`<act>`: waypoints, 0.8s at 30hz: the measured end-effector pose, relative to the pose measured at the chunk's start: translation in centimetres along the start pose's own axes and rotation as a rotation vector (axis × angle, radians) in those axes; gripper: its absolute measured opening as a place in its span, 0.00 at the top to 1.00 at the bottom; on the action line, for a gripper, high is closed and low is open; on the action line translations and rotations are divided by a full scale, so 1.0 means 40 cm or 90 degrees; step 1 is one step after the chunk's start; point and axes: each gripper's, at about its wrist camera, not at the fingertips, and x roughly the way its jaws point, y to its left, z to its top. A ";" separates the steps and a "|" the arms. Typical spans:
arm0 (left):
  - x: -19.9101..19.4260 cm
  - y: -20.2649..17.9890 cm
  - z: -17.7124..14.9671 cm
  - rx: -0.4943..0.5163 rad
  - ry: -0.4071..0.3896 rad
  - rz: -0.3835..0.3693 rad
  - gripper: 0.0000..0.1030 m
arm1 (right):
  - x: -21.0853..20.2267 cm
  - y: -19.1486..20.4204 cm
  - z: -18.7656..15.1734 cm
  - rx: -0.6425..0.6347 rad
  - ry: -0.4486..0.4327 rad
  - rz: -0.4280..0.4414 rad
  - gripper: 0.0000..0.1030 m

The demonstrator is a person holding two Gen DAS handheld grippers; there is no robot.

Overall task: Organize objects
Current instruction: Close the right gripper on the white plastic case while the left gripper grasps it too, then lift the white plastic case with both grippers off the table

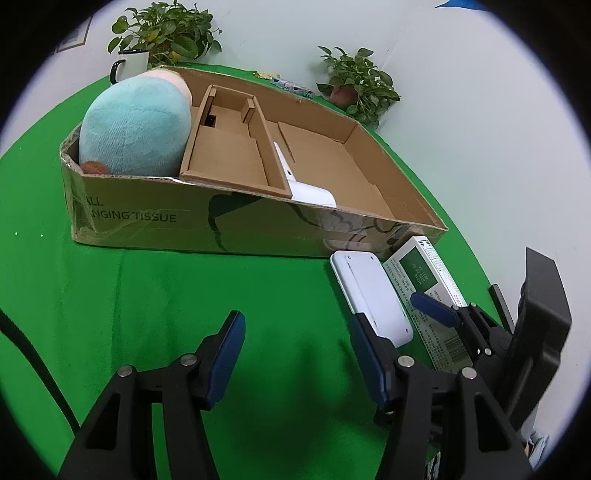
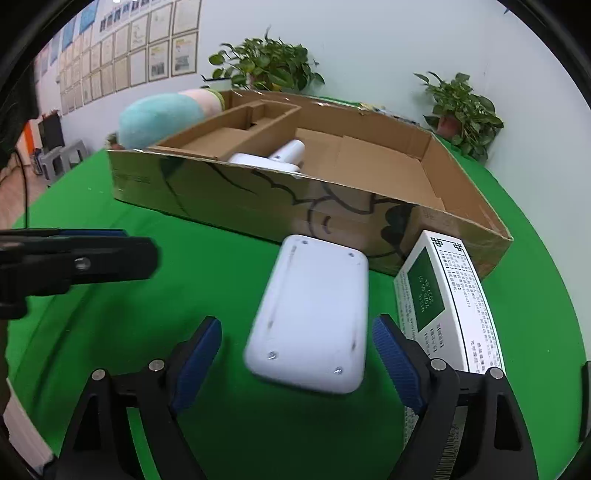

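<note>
A white flat device [image 2: 314, 314] lies on the green cloth in front of the cardboard box [image 2: 258, 192]. My right gripper [image 2: 297, 350] is open, one finger on each side of the device's near end, not closed on it. A white and green carton [image 2: 443, 295] lies just right of the device. In the left wrist view the device [image 1: 373, 295] and carton [image 1: 424, 273] lie at the right. My left gripper [image 1: 295, 354] is open and empty over bare cloth, left of the device. The box [image 1: 147, 218] holds a blue plush toy [image 1: 136, 125] and a white gadget [image 1: 310, 192].
Two potted plants [image 1: 166, 33] [image 1: 354, 85] stand behind the box by the wall. A cardboard insert [image 1: 229, 147] divides the box's middle. The left gripper's body shows at the left of the right wrist view [image 2: 74, 262]. The table's round edge curves at right.
</note>
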 end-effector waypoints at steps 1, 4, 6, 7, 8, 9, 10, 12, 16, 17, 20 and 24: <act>0.000 0.000 -0.001 0.002 0.002 -0.001 0.44 | 0.005 -0.007 0.003 0.002 0.003 -0.005 0.19; 0.003 -0.004 0.000 0.007 0.006 -0.003 0.44 | 0.019 -0.028 0.008 -0.010 0.012 -0.011 0.18; 0.008 -0.001 0.005 0.008 0.009 -0.007 0.44 | 0.021 -0.043 0.003 -0.021 0.014 -0.002 0.18; 0.009 -0.001 0.007 0.008 0.009 -0.009 0.44 | 0.021 -0.052 0.000 -0.021 0.016 -0.002 0.18; 0.012 -0.001 0.010 0.007 0.009 -0.010 0.44 | 0.020 -0.061 -0.002 -0.017 0.018 -0.001 0.17; 0.014 0.001 0.012 0.006 0.009 -0.012 0.44 | 0.018 -0.071 -0.004 -0.009 0.019 0.003 0.16; 0.017 0.000 0.015 0.004 0.010 -0.016 0.44 | 0.012 -0.076 -0.007 -0.001 0.017 0.012 0.16; 0.029 -0.002 0.023 0.003 0.015 -0.021 0.44 | -0.007 -0.074 -0.009 0.008 0.008 0.048 0.16; 0.058 -0.005 0.032 -0.003 0.031 -0.041 0.44 | -0.003 -0.022 -0.017 -0.037 0.012 0.042 0.20; 0.067 -0.004 0.033 -0.006 0.038 -0.050 0.44 | 0.002 -0.013 -0.021 -0.047 0.011 0.024 0.20; 0.087 -0.002 0.035 -0.014 0.058 -0.071 0.44 | 0.005 -0.015 -0.020 -0.035 0.011 0.011 0.25; 0.107 -0.007 0.037 -0.024 0.070 -0.091 0.44 | 0.040 -0.056 -0.019 0.022 0.044 0.021 0.37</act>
